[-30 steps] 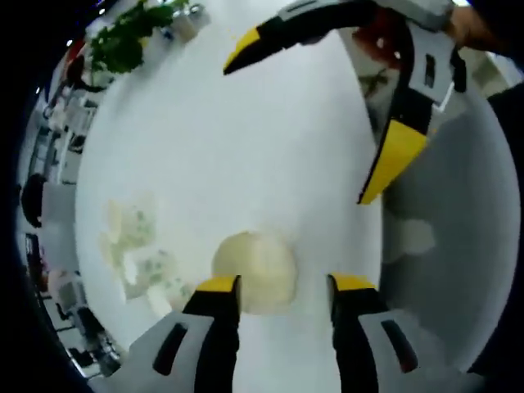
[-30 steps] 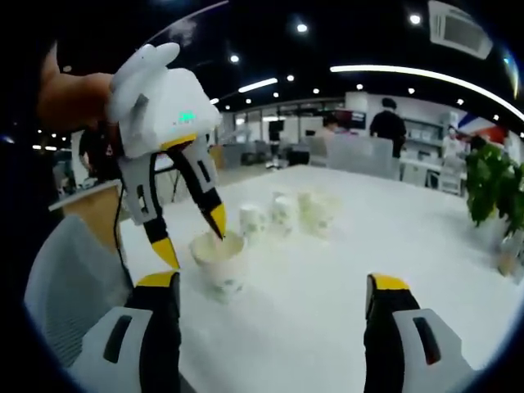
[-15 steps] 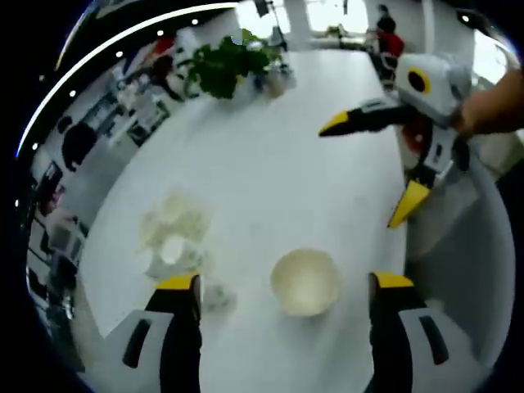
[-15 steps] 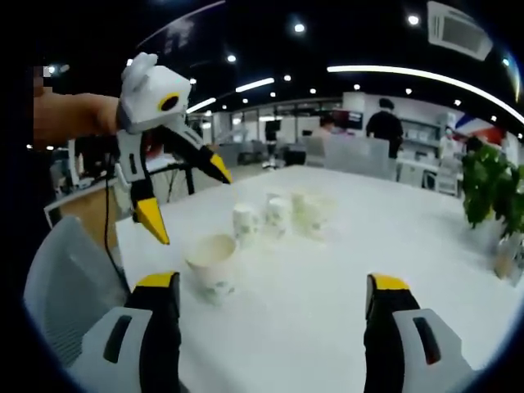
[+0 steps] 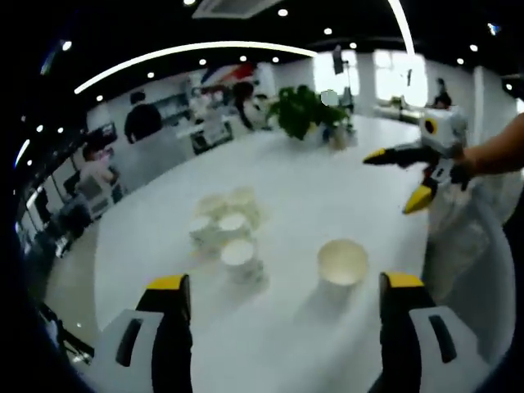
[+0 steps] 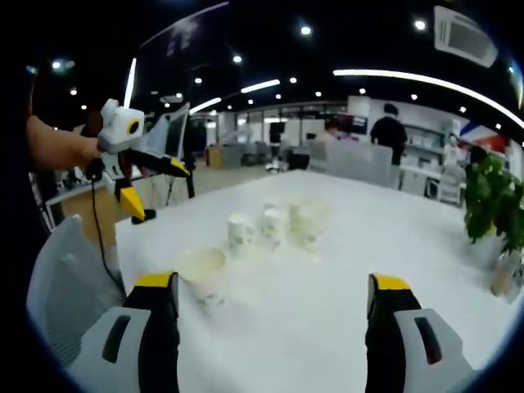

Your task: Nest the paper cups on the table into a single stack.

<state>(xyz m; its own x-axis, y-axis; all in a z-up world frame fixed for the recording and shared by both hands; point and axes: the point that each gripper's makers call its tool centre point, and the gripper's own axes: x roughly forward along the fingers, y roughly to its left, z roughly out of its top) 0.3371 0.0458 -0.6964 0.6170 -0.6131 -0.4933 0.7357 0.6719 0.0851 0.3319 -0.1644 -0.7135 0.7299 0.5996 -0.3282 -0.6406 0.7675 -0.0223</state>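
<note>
On the white table [image 5: 295, 196] one paper cup [image 5: 342, 262] stands upright by itself, its mouth open. A cluster of several patterned paper cups [image 5: 225, 225] stands to its left. My left gripper [image 5: 282, 288] is open, pulled back above the table's near edge with nothing between its jaws. My right gripper [image 5: 405, 180] shows at the right of the left gripper view, open and empty. In the right gripper view the lone cup [image 6: 205, 274] sits just inside my left jaw, the cup cluster [image 6: 274, 225] stands farther off, and the open right gripper [image 6: 270, 288] hovers low; the left gripper [image 6: 151, 188] hangs open at the left.
A potted green plant [image 5: 307, 110] stands at the table's far side, seen too at the right [image 6: 495, 205]. A grey chair back [image 6: 61, 286] stands by the table's edge. People and desks fill the office behind.
My left gripper has lifted up and back from the lone cup, which stays on the table. The right gripper has hardly moved.
</note>
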